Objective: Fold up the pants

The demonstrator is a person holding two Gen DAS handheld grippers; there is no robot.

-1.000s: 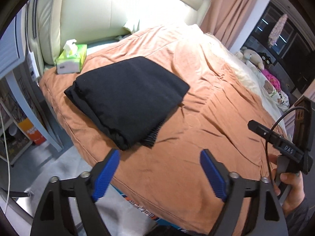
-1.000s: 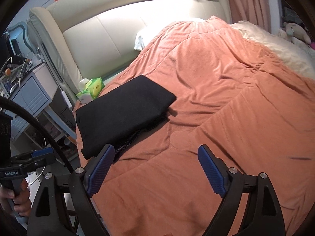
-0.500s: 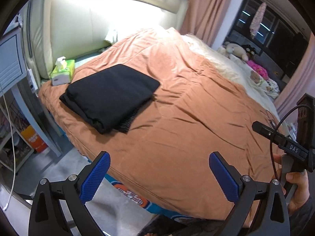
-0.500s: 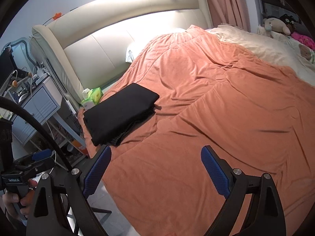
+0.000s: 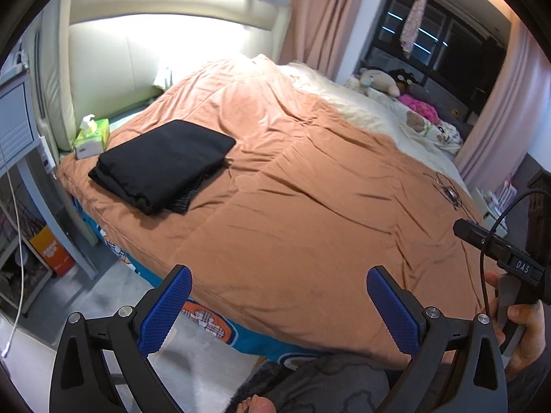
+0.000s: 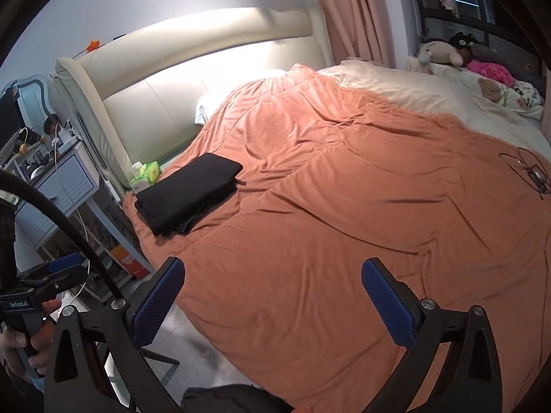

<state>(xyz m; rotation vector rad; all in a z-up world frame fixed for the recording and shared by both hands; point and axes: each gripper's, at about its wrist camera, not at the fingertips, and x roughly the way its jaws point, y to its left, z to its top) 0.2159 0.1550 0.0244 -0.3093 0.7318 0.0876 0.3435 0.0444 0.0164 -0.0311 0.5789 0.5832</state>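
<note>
The black fabric pants point(image 5: 162, 165), folded into a thick rectangle, lie near the corner of the orange quilted bedspread point(image 5: 310, 206) by the headboard and side edge, long axis slanting toward the headboard. They sit up and left of both grippers, well apart. The left gripper point(image 5: 278, 306) is nearer; the right gripper point(image 6: 272, 296) trails. The right's jaws have just been opening; both now gape, empty.

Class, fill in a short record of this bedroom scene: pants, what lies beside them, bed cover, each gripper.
pants: black pants, folded flat on the bed's left corner
beside them: green tissue box, toward the headboard
bed cover: orange quilt, wrinkled
left gripper: left gripper, open, nothing between its jaws
right gripper: right gripper, open, nothing between its jaws, jaws have just been opening
</note>
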